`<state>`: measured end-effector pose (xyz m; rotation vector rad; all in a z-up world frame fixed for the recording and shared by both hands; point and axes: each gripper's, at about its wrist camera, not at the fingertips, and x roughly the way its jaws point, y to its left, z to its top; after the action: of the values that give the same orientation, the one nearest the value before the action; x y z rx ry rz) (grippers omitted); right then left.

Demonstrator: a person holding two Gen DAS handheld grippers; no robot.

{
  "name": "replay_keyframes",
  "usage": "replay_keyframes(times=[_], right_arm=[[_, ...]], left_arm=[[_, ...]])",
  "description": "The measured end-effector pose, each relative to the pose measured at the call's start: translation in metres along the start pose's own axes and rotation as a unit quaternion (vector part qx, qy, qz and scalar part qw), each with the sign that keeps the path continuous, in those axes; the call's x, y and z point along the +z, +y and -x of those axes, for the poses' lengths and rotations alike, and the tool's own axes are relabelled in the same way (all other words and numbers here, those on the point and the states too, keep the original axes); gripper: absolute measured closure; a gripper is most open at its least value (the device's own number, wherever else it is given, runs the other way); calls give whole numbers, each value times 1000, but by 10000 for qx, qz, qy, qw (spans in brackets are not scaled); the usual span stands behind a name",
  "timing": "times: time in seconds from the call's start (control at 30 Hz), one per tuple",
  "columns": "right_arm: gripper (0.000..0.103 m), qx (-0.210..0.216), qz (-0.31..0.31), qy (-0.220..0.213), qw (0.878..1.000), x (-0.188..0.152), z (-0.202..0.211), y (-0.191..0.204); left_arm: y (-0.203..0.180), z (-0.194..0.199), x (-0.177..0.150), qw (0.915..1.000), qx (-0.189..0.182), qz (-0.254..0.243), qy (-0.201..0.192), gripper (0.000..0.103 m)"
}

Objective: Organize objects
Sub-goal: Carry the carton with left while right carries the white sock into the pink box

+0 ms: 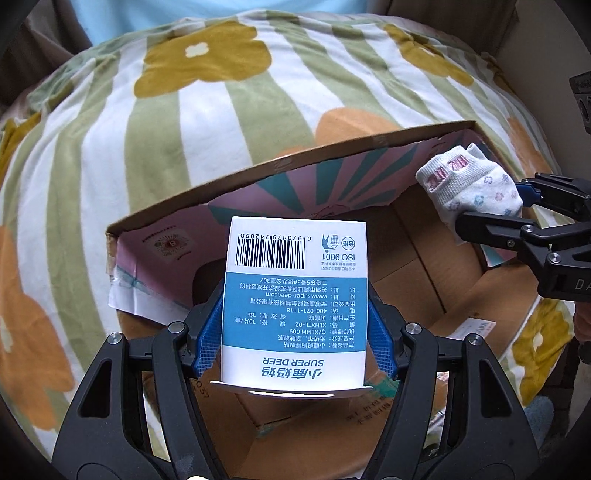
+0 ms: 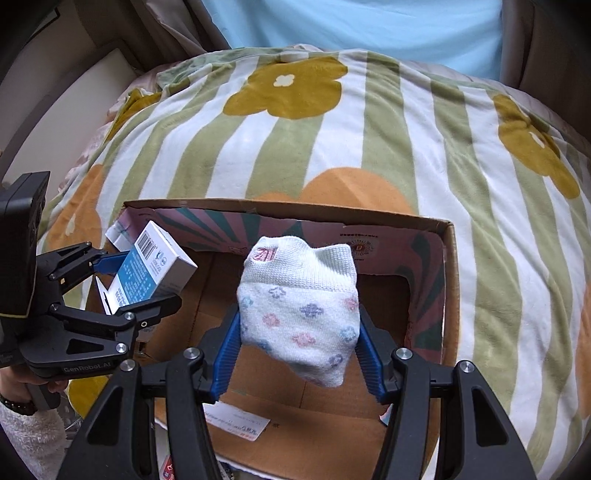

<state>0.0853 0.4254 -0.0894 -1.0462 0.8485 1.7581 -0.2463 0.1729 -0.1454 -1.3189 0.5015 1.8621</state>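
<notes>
A blanket [image 2: 388,147] with green and white stripes and big yellow and orange flowers covers the whole surface, which looks like a bed. At the far edge there is a light blue cloth [image 2: 351,29]; what it belongs to is cut off.

On the blanket lies an open cardboard box [image 1: 402,258], brown inside, with pink and teal print on the inner side of its far flap. Its near part is hidden behind the gripper frames, and the small paper label on its floor is too blurred to read.

The left gripper [image 1: 295,332] is clamped on a white and blue carton [image 1: 295,291], held above the left part of the cardboard box. The carton shows a barcode, "ISO 9001" and "SUPER DEER", all upside down in the left wrist view.

The right gripper [image 2: 298,339] is clamped on a rolled white sock [image 2: 299,306] with small pink, blue and purple flower dots and a ribbed cuff. It hangs above the right part of the cardboard box, not touching the floor of it.
</notes>
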Motion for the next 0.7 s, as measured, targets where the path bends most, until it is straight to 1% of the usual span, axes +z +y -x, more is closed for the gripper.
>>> replay_keyframes(times=[0.1, 0.17, 0.2, 0.23, 0.27, 0.3, 0.33, 0.4, 0.43, 0.57, 0.7], right_arm=[[50, 10, 24, -18, 10000, 1, -3, 0], [49, -16, 71, -100, 9999, 3, -2, 2], [45, -44, 74, -109, 9999, 4, -2, 2], [42, -77, 30, -82, 9999, 5, -3, 1], [32, -105, -44, -33, 9999, 6, -3, -1], [21, -101, -127, 8, 9999, 7, -4, -3], [18, -78, -174, 23, 9998, 7, -4, -4], [5, -89, -243, 0, 9997, 5, -3, -5], [3, -142, -235, -16, 9996, 4, -1, -5], [2, -353, -80, -116, 9993, -2, 8, -1], [2, -291, -100, -187, 9994, -4, 26, 4]], left_arm=[[1, -3, 1, 10000, 44, 1, -15, 39], [1, 0, 2, 9998, 138, -50, -107, 38], [0, 2, 2, 9997, 192, -77, -150, 29], [-2, 6, 2, 9994, 227, -118, -233, 14], [-2, 10, 2, 9991, 238, -141, -314, 6], [-3, 14, 2, 9988, 276, -154, -384, 0], [-4, 19, 3, 9983, 323, -167, -465, 0], [-4, 25, 2, 9979, 364, -192, -509, 0], [-4, 28, 1, 9977, 383, -200, -517, 0], [-4, 37, -3, 9975, 393, -177, -556, 0], [-6, 53, -9, 9975, 373, -147, -590, 0]])
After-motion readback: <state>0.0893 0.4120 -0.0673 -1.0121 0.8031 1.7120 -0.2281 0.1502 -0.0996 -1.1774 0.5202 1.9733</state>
